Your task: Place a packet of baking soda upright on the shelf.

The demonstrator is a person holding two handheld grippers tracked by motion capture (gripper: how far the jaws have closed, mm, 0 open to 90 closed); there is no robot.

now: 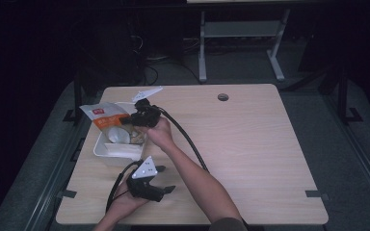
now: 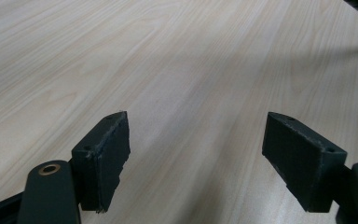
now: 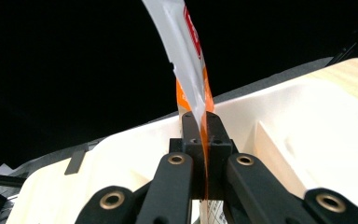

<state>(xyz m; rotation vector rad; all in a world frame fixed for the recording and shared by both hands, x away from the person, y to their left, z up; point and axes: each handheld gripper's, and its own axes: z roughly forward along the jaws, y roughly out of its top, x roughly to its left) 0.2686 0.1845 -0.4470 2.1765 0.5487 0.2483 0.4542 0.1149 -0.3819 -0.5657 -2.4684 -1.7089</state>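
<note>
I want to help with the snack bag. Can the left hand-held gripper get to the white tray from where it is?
Probably yes. The left hand-held gripper is open, holds nothing, and sits just in front of the white tray, with bare table between. The right hand-held gripper holds the snack bag over it.

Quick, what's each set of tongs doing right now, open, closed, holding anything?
Left tongs: open, holding nothing, over the table.
Right tongs: closed on the snack packet.

Nothing here is reading clearly. The orange and white packet [image 1: 103, 115], hanging over the white bin [image 1: 107, 150], is carrying a small red label with white marks near its top edge, but the characters are staying too small and blurred to make out from either view of it.
</note>
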